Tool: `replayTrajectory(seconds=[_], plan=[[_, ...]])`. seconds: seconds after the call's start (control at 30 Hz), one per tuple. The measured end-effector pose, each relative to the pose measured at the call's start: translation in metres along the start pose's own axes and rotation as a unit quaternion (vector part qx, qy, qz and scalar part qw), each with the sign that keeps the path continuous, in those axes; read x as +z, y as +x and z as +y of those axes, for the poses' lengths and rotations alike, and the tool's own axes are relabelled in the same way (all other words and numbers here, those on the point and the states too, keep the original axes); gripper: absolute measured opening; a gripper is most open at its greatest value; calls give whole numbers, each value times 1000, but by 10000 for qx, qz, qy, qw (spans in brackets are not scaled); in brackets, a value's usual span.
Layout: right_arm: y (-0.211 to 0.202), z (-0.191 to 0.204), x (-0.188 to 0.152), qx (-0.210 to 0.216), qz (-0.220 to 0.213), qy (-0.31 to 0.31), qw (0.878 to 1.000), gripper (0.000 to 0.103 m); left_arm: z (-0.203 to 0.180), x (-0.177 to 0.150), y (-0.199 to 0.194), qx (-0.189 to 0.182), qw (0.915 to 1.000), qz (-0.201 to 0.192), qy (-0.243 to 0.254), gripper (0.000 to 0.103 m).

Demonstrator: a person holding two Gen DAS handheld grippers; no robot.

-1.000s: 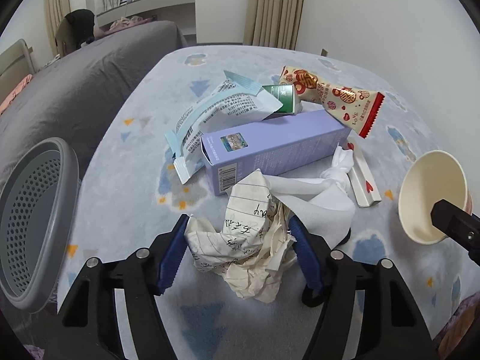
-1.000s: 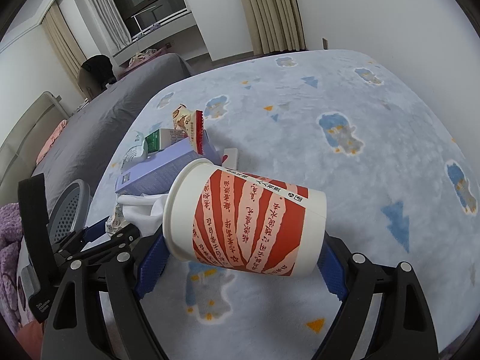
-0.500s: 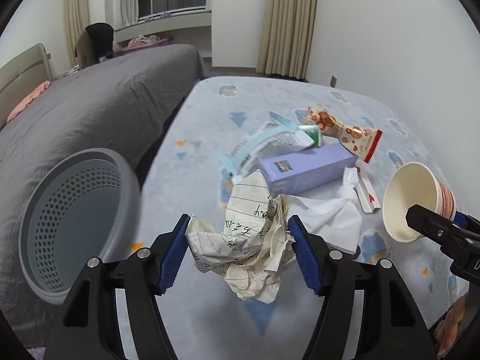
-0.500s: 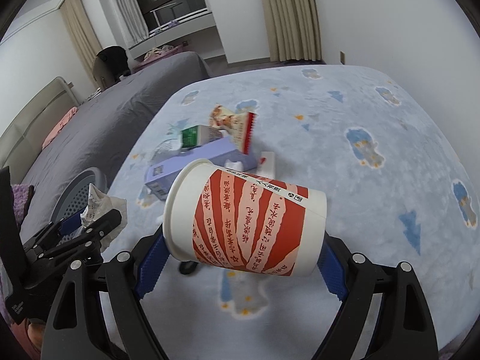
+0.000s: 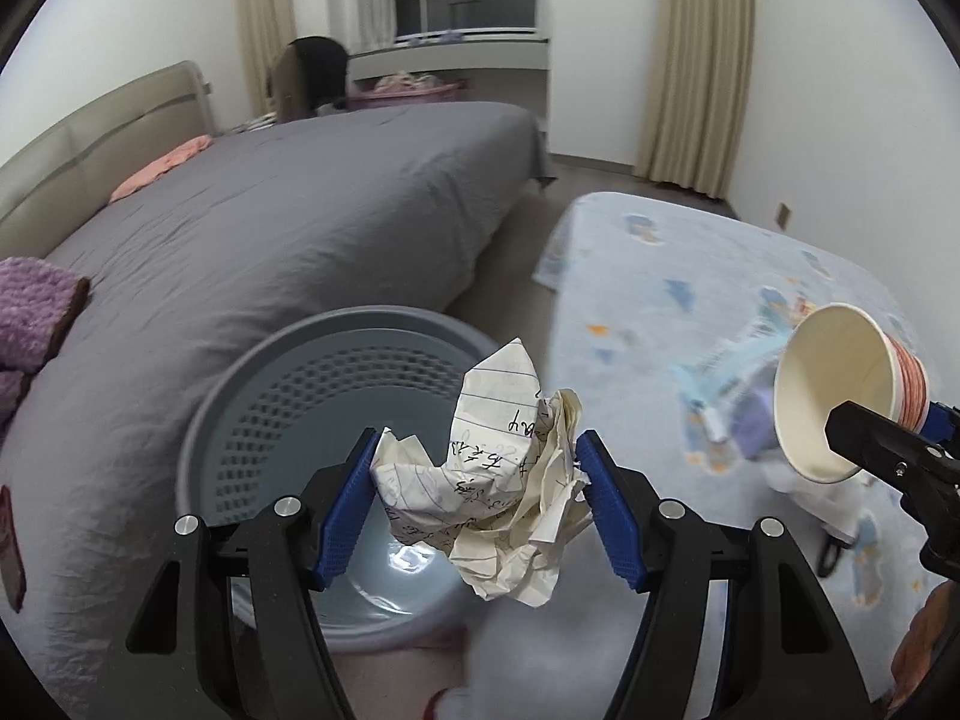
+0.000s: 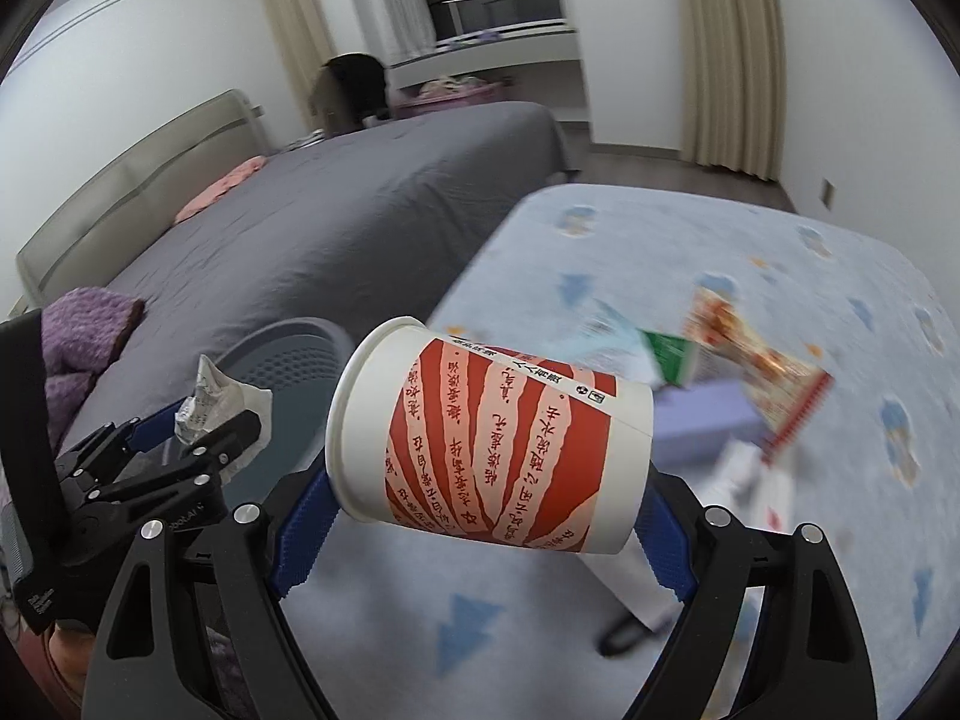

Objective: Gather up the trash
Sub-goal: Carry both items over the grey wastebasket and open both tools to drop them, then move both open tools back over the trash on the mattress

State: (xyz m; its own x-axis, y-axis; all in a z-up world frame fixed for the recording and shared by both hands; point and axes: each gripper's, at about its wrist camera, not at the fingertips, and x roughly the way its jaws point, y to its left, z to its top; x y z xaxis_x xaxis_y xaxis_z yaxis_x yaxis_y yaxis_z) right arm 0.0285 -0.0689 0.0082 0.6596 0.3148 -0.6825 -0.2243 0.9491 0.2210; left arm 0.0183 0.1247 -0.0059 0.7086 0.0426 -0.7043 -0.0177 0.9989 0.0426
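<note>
My left gripper (image 5: 480, 504) is shut on a crumpled sheet of lined paper (image 5: 498, 480) and holds it in the air over the near rim of a grey perforated bin (image 5: 270, 396) on the floor. My right gripper (image 6: 486, 504) is shut on a red-and-white paper cup (image 6: 492, 444), held on its side above the light blue carpet (image 6: 690, 252). The cup also shows at the right of the left wrist view (image 5: 840, 396). The bin (image 6: 282, 354) and the paper (image 6: 210, 402) show at the left of the right wrist view.
A bed with a grey cover (image 5: 270, 228) stands left of the bin, with a purple blanket (image 5: 30, 312) on it. More trash lies blurred on the carpet: a purple box (image 6: 708, 414), a green carton (image 6: 672, 354), a red-patterned wrapper (image 6: 756, 360), white tissue (image 6: 636, 582).
Both grippers have swung left, away from the trash pile. The crumpled paper has gone from the carpet to above the bin. The cup has moved left with it.
</note>
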Motion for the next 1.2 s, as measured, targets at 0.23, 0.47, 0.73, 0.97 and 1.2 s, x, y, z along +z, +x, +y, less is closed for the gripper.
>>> replayTrajectory(seconds=[0.23, 0.47, 0.73, 0.97, 1.2], plan=[[57, 60, 25, 551, 264, -655, 9960, 83, 56, 5, 17, 587, 9973, 38, -437, 64], [107, 107, 32, 892, 599, -1111, 9880, 83, 86, -1, 38, 830, 9941, 254, -656, 66], [133, 129, 29, 884, 839, -1323, 9837, 84, 111, -5, 51, 987, 9903, 413, -886, 77], [137, 125, 30, 722, 814, -1238, 9863, 84, 120, -11, 54, 1072, 9883, 507, -962, 85], [135, 119, 30, 705, 763, -1110, 9884, 84, 118, -12, 52, 1096, 9881, 508, -950, 90]])
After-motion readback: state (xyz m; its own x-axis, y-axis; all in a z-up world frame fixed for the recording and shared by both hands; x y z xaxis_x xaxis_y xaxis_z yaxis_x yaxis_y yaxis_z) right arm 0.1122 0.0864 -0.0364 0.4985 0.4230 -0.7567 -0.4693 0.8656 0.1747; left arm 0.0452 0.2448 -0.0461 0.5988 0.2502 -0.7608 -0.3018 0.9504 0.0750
